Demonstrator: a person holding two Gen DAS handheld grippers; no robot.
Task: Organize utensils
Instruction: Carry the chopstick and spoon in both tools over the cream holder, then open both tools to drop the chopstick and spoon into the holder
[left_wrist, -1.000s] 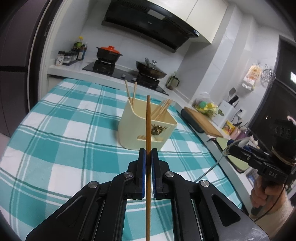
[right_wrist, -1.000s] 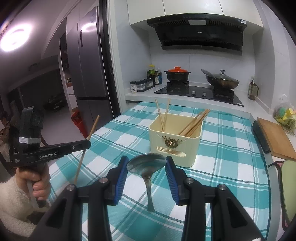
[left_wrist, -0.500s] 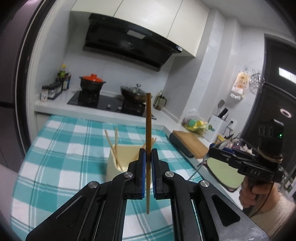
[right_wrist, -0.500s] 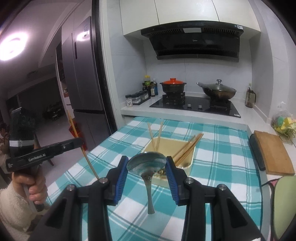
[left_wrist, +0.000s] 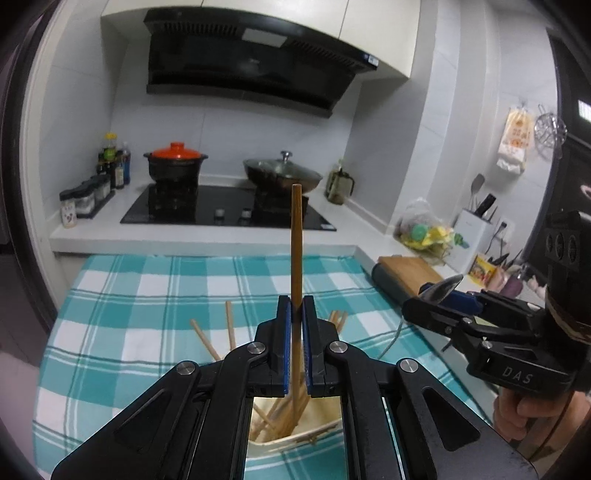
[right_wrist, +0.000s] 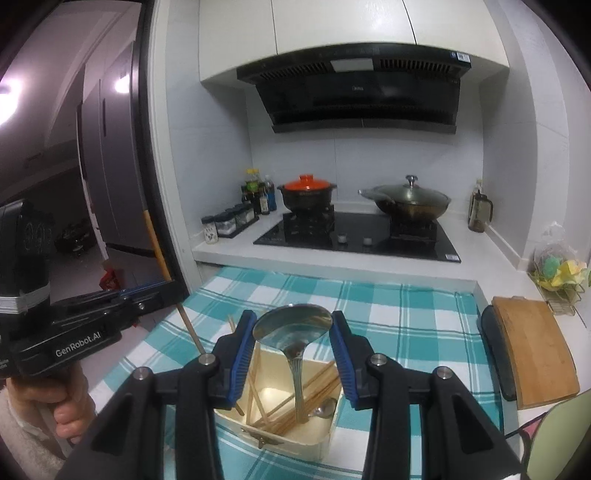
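My left gripper (left_wrist: 295, 314) is shut on a brown wooden chopstick (left_wrist: 296, 243), held upright with its lower end inside the cream utensil holder (left_wrist: 295, 439). My right gripper (right_wrist: 292, 328) is shut on the bowl of a metal spoon (right_wrist: 293, 326), whose handle hangs down into the same holder (right_wrist: 314, 435). The holder stands on the teal checked tablecloth and holds several wooden chopsticks (right_wrist: 317, 387) and another spoon (right_wrist: 325, 410). The right gripper also shows at the right of the left wrist view (left_wrist: 439, 295), and the left gripper at the left of the right wrist view (right_wrist: 155, 291).
A cutting board (right_wrist: 532, 350) lies on a dark mat at the table's right edge. Behind the table is a counter with a black hob (right_wrist: 358, 236), an orange-lidded pot (right_wrist: 306, 194), a wok (right_wrist: 406, 201) and spice jars (right_wrist: 229, 223). A fridge stands at the left.
Both grippers have moved forward and over the holder. The chopstick's lower end and the spoon's handle now reach down into it; before they hung in front of it.
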